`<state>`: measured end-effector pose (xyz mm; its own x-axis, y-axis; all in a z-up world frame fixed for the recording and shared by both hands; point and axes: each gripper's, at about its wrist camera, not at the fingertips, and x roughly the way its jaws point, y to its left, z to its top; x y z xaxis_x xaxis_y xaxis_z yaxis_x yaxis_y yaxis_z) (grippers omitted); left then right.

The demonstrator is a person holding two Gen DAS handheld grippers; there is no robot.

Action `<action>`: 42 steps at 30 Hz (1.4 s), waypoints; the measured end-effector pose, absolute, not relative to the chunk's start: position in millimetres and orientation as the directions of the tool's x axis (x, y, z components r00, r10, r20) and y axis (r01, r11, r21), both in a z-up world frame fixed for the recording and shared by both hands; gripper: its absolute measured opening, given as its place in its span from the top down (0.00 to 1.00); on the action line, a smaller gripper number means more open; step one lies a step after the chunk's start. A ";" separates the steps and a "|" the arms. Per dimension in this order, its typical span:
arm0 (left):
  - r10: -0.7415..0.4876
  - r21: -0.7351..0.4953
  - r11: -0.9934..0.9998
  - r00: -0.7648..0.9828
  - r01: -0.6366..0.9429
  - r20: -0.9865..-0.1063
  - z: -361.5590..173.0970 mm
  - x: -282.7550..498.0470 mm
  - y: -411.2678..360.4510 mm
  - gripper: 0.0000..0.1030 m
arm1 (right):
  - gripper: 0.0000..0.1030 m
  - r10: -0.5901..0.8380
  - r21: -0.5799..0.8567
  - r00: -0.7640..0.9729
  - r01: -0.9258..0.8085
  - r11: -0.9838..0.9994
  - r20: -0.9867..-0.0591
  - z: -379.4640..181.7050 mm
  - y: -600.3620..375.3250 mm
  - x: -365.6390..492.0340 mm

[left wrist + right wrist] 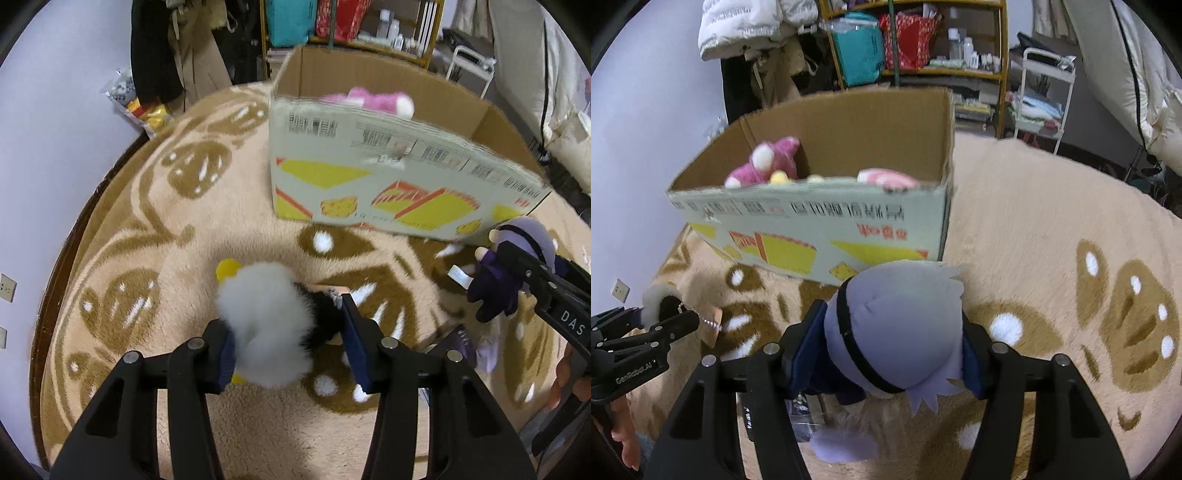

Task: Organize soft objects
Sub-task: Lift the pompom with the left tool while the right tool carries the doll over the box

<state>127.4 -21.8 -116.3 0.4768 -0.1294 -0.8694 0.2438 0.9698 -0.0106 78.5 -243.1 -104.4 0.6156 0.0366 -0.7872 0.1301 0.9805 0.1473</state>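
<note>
My left gripper [291,341] is shut on a fluffy white and black plush toy [269,321] with yellow feet, held above the rug. My right gripper [886,354] is shut on a plush doll [894,325] with lilac hair, a black headband and dark purple clothes; the same plush doll [517,266] shows at the right of the left wrist view. An open cardboard box [369,173] stands on the rug just beyond both grippers. Inside the cardboard box [812,221] lie a pink plush toy [772,162] and a pale pink one [886,177].
A beige rug [1052,240] with brown patterns covers the floor. Behind the box stand a yellow shelf [923,74] with bags and bottles, hanging coats [757,29] and a white cart [1045,96]. A dark packet [461,343] lies on the rug near the doll.
</note>
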 end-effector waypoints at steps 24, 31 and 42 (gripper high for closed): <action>-0.215 0.017 0.960 0.771 0.281 -0.599 -25.8 93.6 -23.2 0.53 | 0.35 0.082 0.283 0.834 0.091 0.955 -0.545 -10.7 -267.6 52.0; -0.228 0.038 0.957 0.823 0.289 -0.521 -10.1 107.9 -28.8 0.53 | 0.35 0.070 0.281 0.860 0.087 0.956 -0.505 1.9 -277.4 66.1; -0.220 0.101 0.950 0.862 0.296 -0.456 6.5 141.6 -47.0 0.53 | 0.35 0.055 0.185 0.877 0.039 0.982 -0.477 12.7 -269.3 94.9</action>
<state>141.6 -47.0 6.5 0.8621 -0.2203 -0.4564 0.2961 0.9498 0.1010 94.9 -269.3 12.7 0.8771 0.0553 -0.4771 0.0388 0.9819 0.1853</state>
